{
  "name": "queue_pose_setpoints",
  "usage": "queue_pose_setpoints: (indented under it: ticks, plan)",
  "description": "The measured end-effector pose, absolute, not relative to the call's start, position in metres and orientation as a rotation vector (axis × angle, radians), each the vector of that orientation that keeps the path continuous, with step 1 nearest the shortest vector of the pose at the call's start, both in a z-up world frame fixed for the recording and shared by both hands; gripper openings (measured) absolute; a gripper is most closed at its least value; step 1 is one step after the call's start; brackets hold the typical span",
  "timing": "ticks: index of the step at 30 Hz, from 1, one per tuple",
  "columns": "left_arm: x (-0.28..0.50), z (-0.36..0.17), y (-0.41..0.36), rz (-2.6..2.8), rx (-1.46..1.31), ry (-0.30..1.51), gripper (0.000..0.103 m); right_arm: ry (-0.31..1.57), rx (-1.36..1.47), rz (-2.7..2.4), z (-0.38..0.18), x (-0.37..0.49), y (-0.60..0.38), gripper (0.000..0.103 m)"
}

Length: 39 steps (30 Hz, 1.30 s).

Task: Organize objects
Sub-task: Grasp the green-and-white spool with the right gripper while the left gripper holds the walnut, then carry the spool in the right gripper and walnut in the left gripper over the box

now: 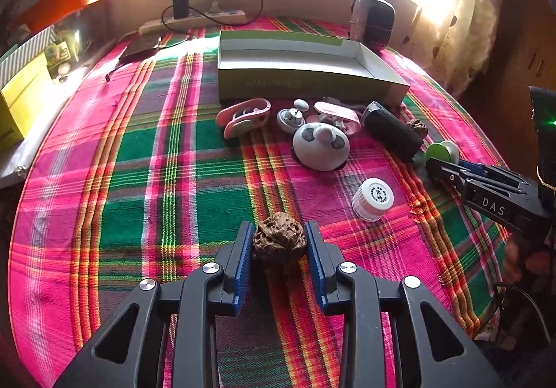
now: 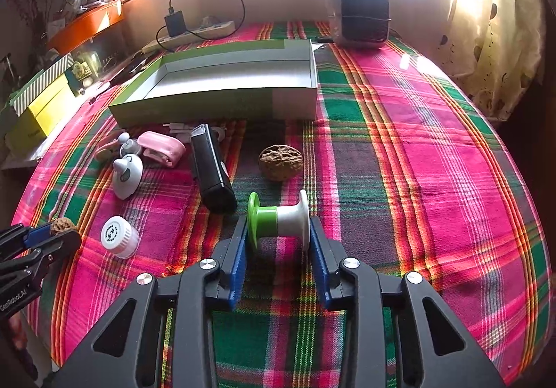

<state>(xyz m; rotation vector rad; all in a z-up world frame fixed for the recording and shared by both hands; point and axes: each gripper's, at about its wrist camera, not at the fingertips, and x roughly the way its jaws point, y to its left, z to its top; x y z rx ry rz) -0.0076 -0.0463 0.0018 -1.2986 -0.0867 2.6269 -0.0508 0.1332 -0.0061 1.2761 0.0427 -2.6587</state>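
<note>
Left wrist view: the left gripper (image 1: 279, 242) has its blue pads pressed on either side of a brown walnut (image 1: 279, 238), holding it just over the plaid cloth (image 1: 139, 162). Ahead lies a white cap jar (image 1: 373, 198) on its side, and beyond it a cluster of things: a grey-white dome toy (image 1: 321, 150), a small spinner (image 1: 290, 118), two pink clips (image 1: 243, 116), and a black cylinder (image 1: 392, 132). Behind them sits an open green box (image 1: 305, 64), its inside bare. The right gripper (image 1: 448, 165) comes in from the right edge, with a green-and-white spool (image 1: 443, 151) at its tips.

Right wrist view: the right gripper (image 2: 278, 235) clamps the spool (image 2: 279, 219) by its two flanges, green one on the left pad, white one on the right. A second walnut (image 2: 280, 162) lies on the cloth (image 2: 417, 144) just past it, apart from the black cylinder (image 2: 212, 169) to its left. The jar (image 2: 120, 236), dome toy (image 2: 127, 176) and a pink clip (image 2: 161, 148) lie further left, with the box (image 2: 226, 85) behind them. The left gripper (image 2: 55, 233) shows at the left edge, closed on its walnut (image 2: 62, 225).
</note>
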Motion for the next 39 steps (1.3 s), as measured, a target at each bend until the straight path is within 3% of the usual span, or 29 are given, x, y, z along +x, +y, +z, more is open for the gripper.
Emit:
queue_pose_setpoints:
  ticks: [39]
  plan:
    - [-0.11,0.052,-0.028,2.643,-1.162,-0.058,0.028,0.092,1.156,-2.581,0.035,-0.127,0.1,0.034]
